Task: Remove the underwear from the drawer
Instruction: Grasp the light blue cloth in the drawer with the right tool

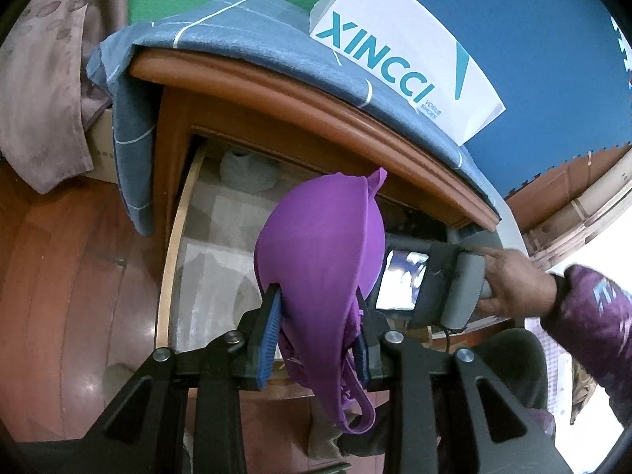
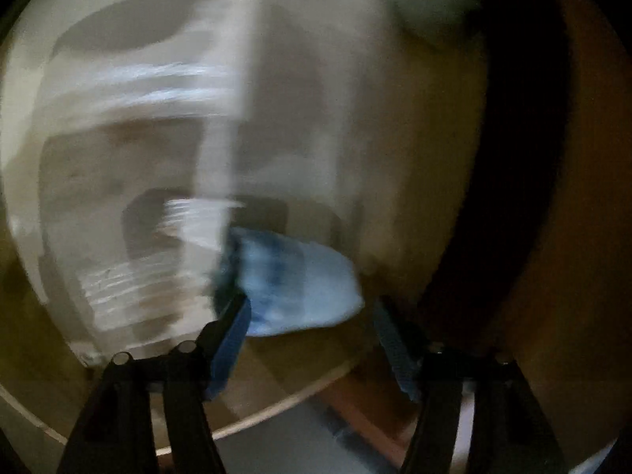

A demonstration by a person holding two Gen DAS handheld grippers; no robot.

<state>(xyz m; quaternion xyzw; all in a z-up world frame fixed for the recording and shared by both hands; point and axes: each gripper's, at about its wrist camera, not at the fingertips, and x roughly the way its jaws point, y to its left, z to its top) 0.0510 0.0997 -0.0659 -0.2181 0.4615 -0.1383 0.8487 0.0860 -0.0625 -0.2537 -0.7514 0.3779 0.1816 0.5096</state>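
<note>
A purple bra (image 1: 320,245) hangs above the open wooden drawer (image 1: 173,245), and my left gripper (image 1: 316,300) is shut on its lower edge, with the straps dangling below the blue pads. To the right in the left wrist view, a person's hand (image 1: 513,280) holds the right gripper's grey body (image 1: 446,280) down inside the drawer. The right wrist view is blurred. In it, my right gripper (image 2: 310,302) stands open inside the drawer, and a light blue garment (image 2: 300,276) lies just ahead of the fingertips, with no pad pressing on it.
The cabinet top carries a blue cloth (image 1: 237,31) and a white XINCCI shoe box (image 1: 403,51). A grey rolled item (image 1: 245,173) sits at the drawer's back. A brownish curtain (image 1: 43,79) hangs at the left above the wooden floor (image 1: 59,276).
</note>
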